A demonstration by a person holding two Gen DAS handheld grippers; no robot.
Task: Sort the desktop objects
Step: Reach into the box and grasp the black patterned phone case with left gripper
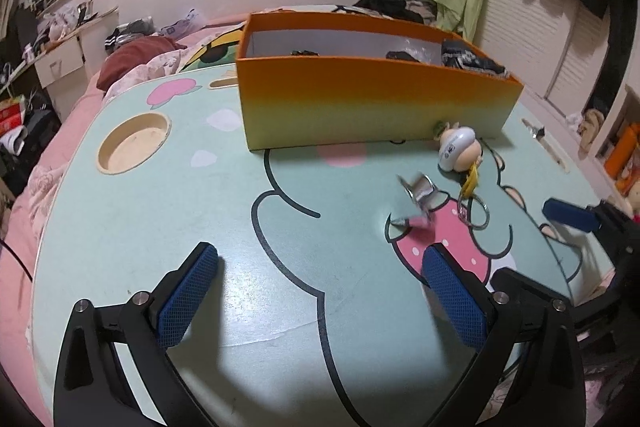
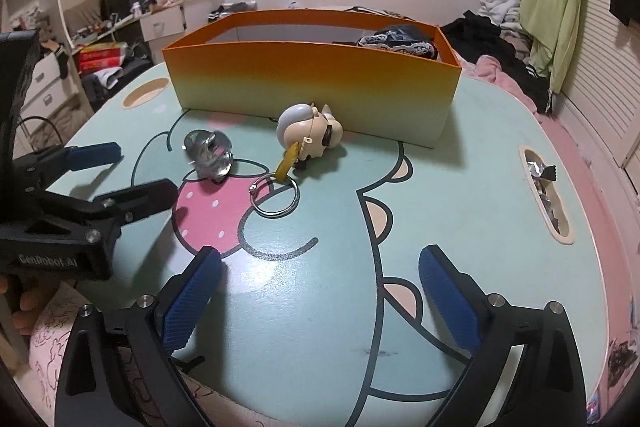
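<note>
On my desk (image 2: 460, 163) the orange box (image 2: 312, 83) already holds a few dark items, so I judge sorting partly done. The keychain (image 2: 310, 135) and a shiny clip (image 2: 208, 151) still lie in front of it; the keychain's long axis runs from its head by the box wall toward me, ring nearest. My left tool (image 1: 320, 291) and right tool (image 2: 320, 291) both gape wide, empty.

text: "genrobot.ai" | on: left gripper (image 2: 132, 167) body | view: right wrist | other text: unreadable
</note>
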